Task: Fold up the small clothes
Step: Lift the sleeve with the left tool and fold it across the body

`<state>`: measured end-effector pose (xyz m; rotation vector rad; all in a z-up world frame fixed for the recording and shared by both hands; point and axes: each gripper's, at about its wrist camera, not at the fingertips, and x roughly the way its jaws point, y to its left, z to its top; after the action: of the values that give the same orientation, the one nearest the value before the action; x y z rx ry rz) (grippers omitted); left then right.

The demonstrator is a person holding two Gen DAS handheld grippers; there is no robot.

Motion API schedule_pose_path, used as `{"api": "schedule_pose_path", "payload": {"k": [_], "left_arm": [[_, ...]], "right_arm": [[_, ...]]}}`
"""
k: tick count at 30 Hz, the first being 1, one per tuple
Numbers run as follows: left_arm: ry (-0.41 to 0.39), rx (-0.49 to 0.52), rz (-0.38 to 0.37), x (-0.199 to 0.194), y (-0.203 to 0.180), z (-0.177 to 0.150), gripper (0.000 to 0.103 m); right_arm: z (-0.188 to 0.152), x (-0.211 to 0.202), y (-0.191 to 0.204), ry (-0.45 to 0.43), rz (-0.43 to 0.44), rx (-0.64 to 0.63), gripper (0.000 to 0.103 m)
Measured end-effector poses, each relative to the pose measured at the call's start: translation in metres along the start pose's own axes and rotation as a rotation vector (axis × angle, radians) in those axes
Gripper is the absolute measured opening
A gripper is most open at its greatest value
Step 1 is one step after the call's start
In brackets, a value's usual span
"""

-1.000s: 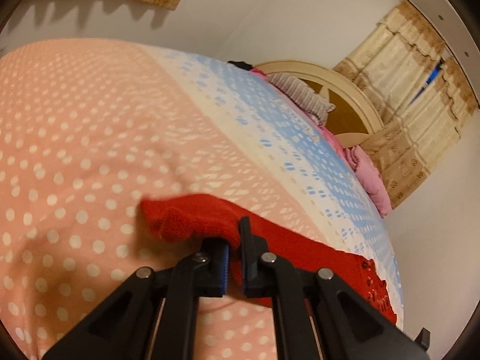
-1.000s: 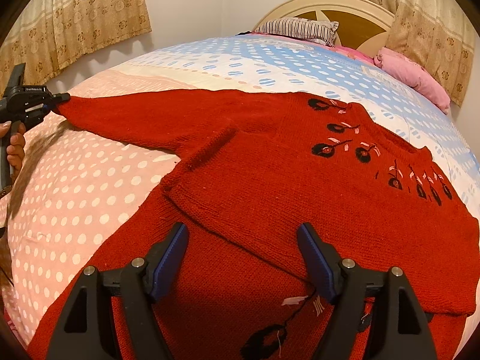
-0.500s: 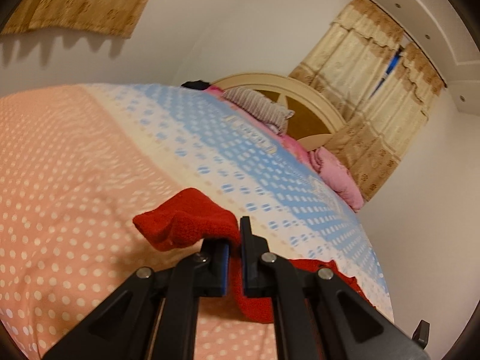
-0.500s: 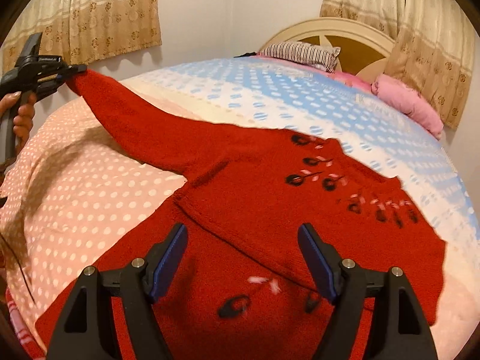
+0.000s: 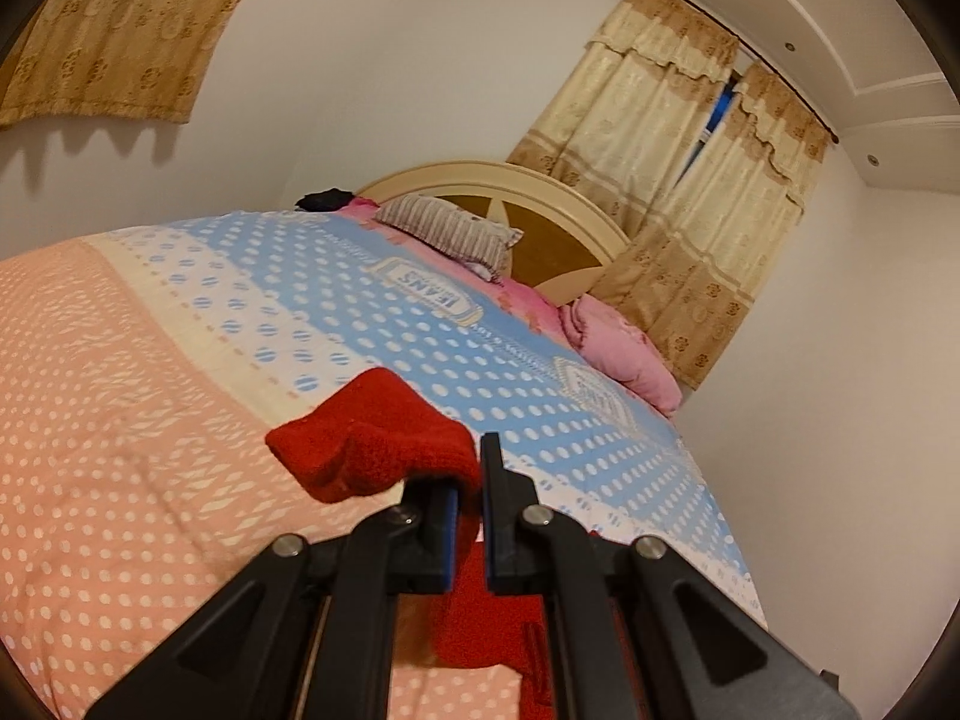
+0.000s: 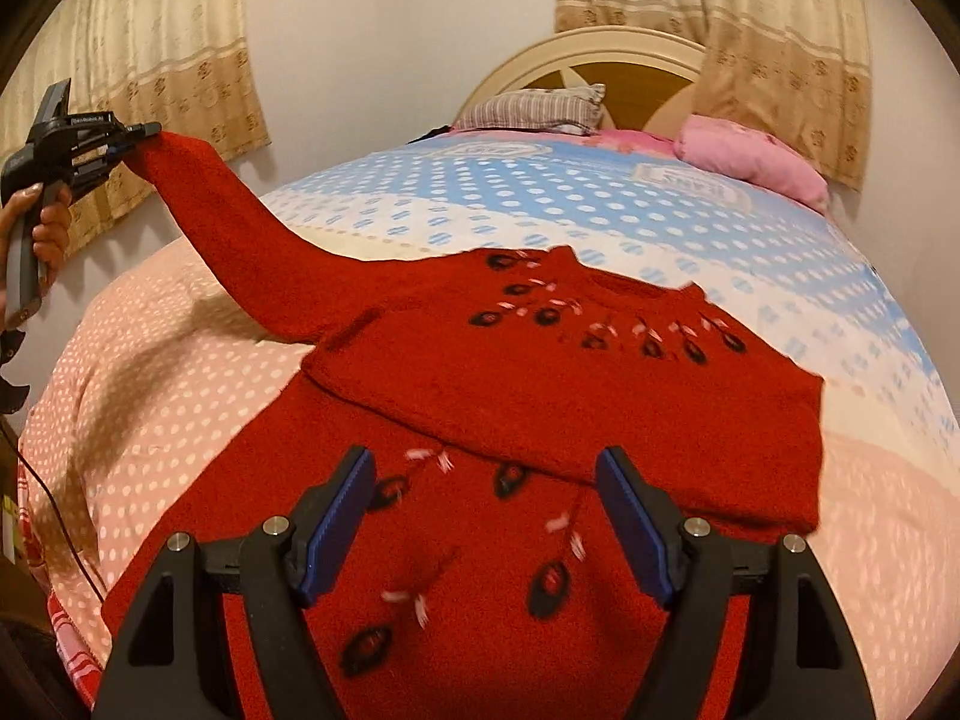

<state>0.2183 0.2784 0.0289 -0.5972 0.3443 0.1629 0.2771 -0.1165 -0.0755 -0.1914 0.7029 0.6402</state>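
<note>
Red knit sweater [image 6: 540, 390] lies on the bedspread [image 6: 750, 240]; left gripper [image 5: 471, 480] pinches its raised sleeve cuff [image 5: 372, 432], right gripper [image 6: 486, 516] hovers above, wide open, empty.

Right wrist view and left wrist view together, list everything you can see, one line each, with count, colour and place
sweater: one, red with dark flowers, partly folded on the bed, one sleeve lifted
bedspread: one, pink, cream and blue dotted, covering the bed
striped pillow: one, grey-striped, at the headboard
pink quilt: one, bundled beside that pillow
headboard: one, cream and brown
curtains: beige, both walls
left gripper: black, shut on the sleeve cuff
right gripper: black with blue pads, open above the sweater
hand: one, holding the left gripper's handle
</note>
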Motion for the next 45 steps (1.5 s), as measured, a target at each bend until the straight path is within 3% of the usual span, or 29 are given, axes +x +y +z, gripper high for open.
{"api": "schedule_pose_path", "payload": {"k": [19,26,32,35,37,41,43,45], "left_arm": [[0.028,0.100,-0.142,0.033,-0.132,-0.012,0.006],[0.081,0.198,-0.201,0.059,-0.194,-0.053,0.006],[0.150,0.375,-0.184,0.100,-0.250,-0.127,0.008],[0.244,0.491,-0.160,0.120,-0.274,-0.166,0.036],[0.275,0.559,-0.156,0.121,-0.281,-0.192,0.064],[0.250,0.699,-0.162,0.097,-0.280,-0.214,0.083],[0.231,0.752,-0.136,0.084,-0.269,-0.214,0.095],[0.217,0.773,-0.087,0.076,-0.247,-0.209,0.100]], "right_arm": [[-0.054,-0.012,-0.013,0.021,0.009,0.042,0.077],[-0.064,-0.006,-0.019,0.026,0.025,0.075,0.077],[-0.069,-0.001,-0.025,0.043,0.046,0.105,0.077],[-0.071,0.002,-0.029,0.053,0.064,0.133,0.077],[-0.073,0.004,-0.033,0.063,0.080,0.158,0.077],[-0.076,0.007,-0.039,0.072,0.116,0.195,0.079],[-0.076,0.007,-0.039,0.075,0.123,0.199,0.080],[-0.077,0.007,-0.038,0.074,0.121,0.197,0.080]]}}
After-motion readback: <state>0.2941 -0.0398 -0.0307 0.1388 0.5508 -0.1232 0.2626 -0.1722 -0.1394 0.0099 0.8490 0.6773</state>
